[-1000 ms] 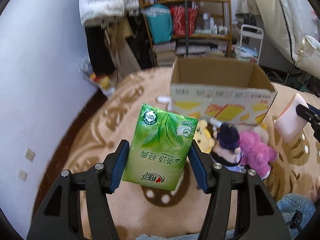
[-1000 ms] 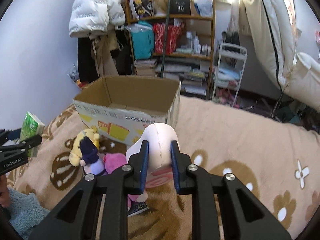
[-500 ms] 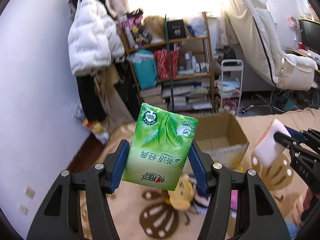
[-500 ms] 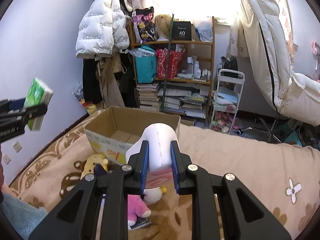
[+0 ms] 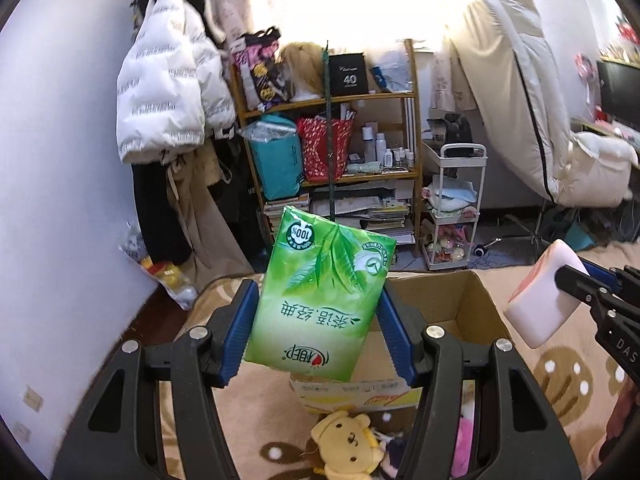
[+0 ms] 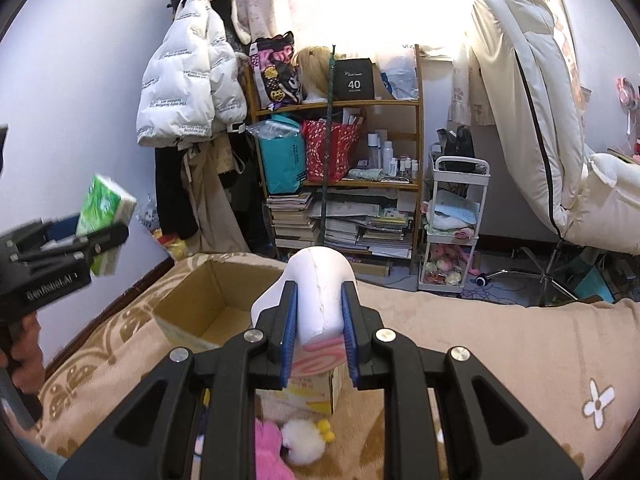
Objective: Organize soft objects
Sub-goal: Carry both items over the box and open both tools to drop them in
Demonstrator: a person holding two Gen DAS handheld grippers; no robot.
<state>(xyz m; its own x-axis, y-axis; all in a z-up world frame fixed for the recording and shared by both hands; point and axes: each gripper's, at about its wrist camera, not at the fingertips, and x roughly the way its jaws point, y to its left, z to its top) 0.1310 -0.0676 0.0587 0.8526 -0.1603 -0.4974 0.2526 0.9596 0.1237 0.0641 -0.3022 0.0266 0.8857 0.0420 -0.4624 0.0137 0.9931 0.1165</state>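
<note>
Gripping a green tissue pack (image 5: 320, 296) between its blue pads, the left hand-held gripper (image 5: 320, 312) is holding it in the air in front of the open cardboard box (image 5: 452, 304), printed face toward the camera. The right hand-held gripper (image 6: 319, 320) is squeezing a white and pink squishy toy (image 6: 320, 284), its jaws clenched on it, also above the near side of the box. A yellow plush bear (image 5: 348, 440) and a pink plush toy (image 6: 268, 448) are lying on the patterned blanket (image 6: 500, 344) just in front of the box. A cluttered shelf (image 6: 376, 140) is standing well behind the box.
</note>
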